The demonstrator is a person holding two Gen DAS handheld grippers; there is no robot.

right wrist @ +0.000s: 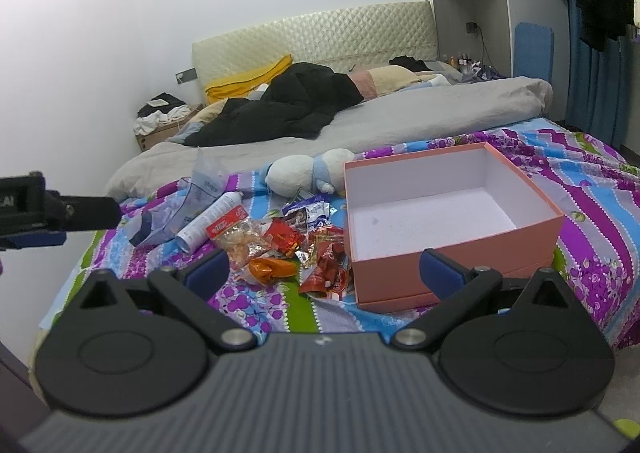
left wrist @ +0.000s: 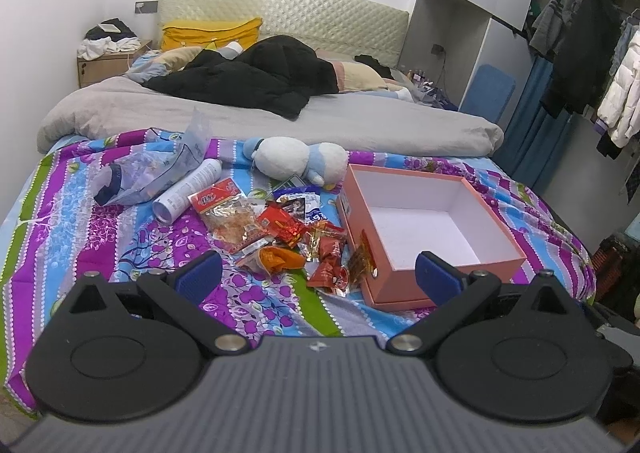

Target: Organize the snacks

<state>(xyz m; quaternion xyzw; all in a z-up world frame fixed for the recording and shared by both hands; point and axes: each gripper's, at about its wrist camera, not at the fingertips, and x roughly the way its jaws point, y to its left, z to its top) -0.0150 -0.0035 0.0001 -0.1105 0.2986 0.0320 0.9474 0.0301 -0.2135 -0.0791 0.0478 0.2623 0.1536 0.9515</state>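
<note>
Left wrist view: the snack packets [left wrist: 288, 237] lie heaped on the patterned bedspread [left wrist: 80, 237], touching the left wall of the empty pink box [left wrist: 448, 269]. They look light, crinkly and slippery, and the clear bag's contents likely brittle; pinching a sealed edge seems safest. Both the left gripper [left wrist: 318, 273] and right gripper [right wrist: 324, 273] hover near, jaws wide apart, empty. A plush toy [left wrist: 296, 161] lies beyond.

A white plush toy [left wrist: 298, 163] lies on the flowered bedspread [left wrist: 80, 237]; at ten o'clock, a white spray can [left wrist: 188, 191]; beyond, a black jacket [left wrist: 256, 77] on the grey duvet [left wrist: 360, 121].
</note>
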